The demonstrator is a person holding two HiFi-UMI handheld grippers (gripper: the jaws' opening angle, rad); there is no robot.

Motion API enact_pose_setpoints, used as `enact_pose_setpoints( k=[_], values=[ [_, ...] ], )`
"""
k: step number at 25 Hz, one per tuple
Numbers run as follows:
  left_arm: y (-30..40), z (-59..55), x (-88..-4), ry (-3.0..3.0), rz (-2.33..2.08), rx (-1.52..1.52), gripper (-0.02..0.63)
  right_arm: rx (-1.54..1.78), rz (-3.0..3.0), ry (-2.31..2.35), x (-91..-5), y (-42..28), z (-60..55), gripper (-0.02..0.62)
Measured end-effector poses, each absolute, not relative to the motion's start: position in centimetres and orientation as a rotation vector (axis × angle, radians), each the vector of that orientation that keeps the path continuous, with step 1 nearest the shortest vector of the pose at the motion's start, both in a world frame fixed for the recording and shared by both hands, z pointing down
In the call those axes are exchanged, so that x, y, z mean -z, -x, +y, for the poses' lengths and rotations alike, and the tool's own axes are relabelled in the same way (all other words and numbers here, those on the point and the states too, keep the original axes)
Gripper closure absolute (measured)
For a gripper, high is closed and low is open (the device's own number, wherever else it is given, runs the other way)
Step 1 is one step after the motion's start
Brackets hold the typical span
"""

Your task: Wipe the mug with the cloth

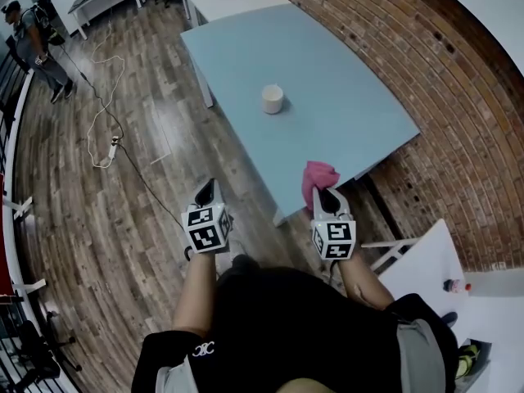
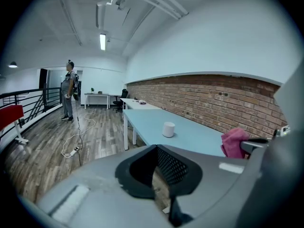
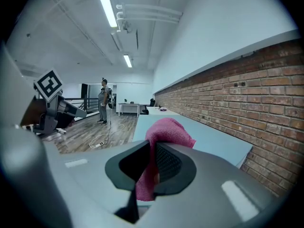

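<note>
— Head view first?
— I see the mug (image 1: 273, 99) standing upright near the middle of the bench (image 1: 352, 133), mouth up, well ahead of both grippers.
— Left gripper view?
— My left gripper (image 2: 154, 175) has its jaws together on nothing.
— Right gripper view?
— My right gripper (image 3: 152, 167) has its jaws clamped on the cloth (image 3: 167, 131). The cloth's length runs up and down, and its bunched top pokes above the jaws.

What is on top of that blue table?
Only a white mug stands on the blue table. The pink cloth, pinched in the right gripper, covers part of its near edge, so what lies there cannot be seen.
</note>
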State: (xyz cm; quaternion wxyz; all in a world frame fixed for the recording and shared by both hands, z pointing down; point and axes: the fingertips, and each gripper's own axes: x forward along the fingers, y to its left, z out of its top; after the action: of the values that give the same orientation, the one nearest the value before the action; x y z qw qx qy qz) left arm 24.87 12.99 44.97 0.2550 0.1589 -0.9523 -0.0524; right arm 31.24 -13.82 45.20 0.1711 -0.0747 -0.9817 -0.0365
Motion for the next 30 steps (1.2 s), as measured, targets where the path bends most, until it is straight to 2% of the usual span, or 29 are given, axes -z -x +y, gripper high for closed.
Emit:
enact_pose_setpoints(
  k=[9, 19, 30],
  values=[
    [-17.1, 16.1, -45.1, -0.609, -2.535, 0.088, 0.603, 0.063, -2.796, -0.008, -44.9, -24.7, -11.3, 0.560],
    [-13.7, 17.9, -46.9, -0.704, -2.488, 0.076, 0.603, -0.025, -2.768, -0.150, -46.1, -22.0, -10.0, 0.560],
    [-6.6, 18.8, -48.7, -0.723, -2.457, 0.016, 0.603, -0.060, -2.770, -0.190, -48.1, -14.8, -9.5, 0.560]
  ],
)
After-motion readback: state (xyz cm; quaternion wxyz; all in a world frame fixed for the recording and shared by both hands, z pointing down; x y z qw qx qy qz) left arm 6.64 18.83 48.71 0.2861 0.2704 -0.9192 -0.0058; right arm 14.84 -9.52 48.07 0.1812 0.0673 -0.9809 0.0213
